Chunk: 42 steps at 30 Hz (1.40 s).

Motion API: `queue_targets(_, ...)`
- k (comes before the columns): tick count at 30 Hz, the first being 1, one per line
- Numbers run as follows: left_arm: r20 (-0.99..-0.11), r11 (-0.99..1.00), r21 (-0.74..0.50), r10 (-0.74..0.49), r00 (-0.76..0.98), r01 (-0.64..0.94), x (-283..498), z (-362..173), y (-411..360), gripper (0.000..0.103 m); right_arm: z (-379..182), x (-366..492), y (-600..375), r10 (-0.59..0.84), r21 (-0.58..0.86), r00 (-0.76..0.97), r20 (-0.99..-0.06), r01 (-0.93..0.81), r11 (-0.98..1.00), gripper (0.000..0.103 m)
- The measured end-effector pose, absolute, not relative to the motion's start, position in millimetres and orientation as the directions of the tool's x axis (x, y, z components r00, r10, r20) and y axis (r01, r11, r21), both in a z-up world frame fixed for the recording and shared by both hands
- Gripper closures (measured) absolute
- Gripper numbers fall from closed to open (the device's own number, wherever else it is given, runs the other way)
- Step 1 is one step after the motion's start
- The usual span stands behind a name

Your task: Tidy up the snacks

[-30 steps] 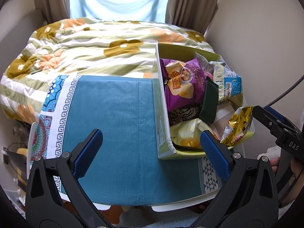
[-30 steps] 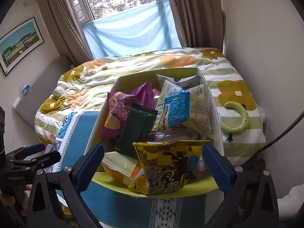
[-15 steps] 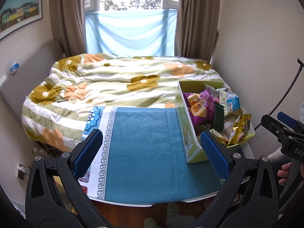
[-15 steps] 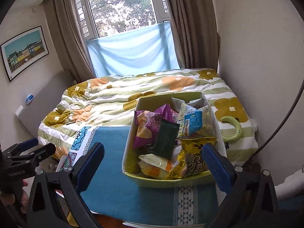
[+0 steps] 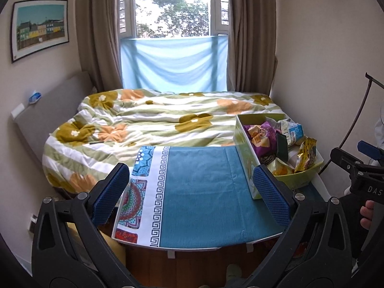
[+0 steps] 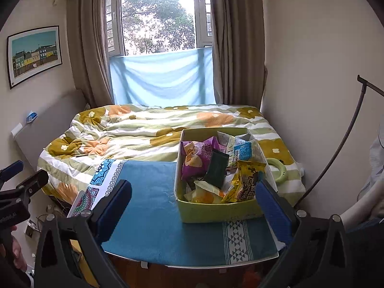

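- Risk: the box (image 6: pixel 217 210) was seen at the right near part of the table (image 6: pixel 153 220), its right side close to the table's right edge; a sideways knock could, by judgement, send it off toward the bed (image 6: pixel 134 129).
- Risk: packets were heaped above the rim; the yellow packet (image 6: pixel 249 182) leaned at the near right corner and could be tipped out if a neighbour were pulled carelessly.
- Risk: crinkly, slack bags could slip from a shallow pinch, as judged from their look.
- Left gripper (image 5: pixel 192 194) was held released, jaws wide apart, nothing between them, above the bare cloth (image 5: pixel 204 192) left of the box.
- Right gripper (image 6: pixel 194 206) was likewise released and empty, held near the box's front wall.
- Snacks were all seen inside the box: purple bag (image 6: pixel 194 156) at far left, dark green sachet (image 6: pixel 216 168) upright in the middle, blue-white packet (image 6: pixel 242 151) at the far right, pale yellow bag (image 6: pixel 206 192) low at the near side.
- No snack was seen on the cloth; the scene would fit both a jumble awaiting sorting and snacks already gathered in.
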<state>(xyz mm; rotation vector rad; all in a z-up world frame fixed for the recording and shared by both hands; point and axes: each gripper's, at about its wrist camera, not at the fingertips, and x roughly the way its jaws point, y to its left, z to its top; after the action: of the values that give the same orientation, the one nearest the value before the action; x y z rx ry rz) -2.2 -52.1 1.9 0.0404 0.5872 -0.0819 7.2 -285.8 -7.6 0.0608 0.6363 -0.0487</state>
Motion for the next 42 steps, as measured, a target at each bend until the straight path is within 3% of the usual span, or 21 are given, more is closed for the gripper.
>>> queue_targets(42, -0.544, 0.993, 0.016, -0.088, 0.835, 0.115, 3.3, 2.1, -62.1, 0.001, -7.4, 8.3, -272.3, -0.037, 0.024, 0.794, -0.606, 0.064, 0.998, 0.001)
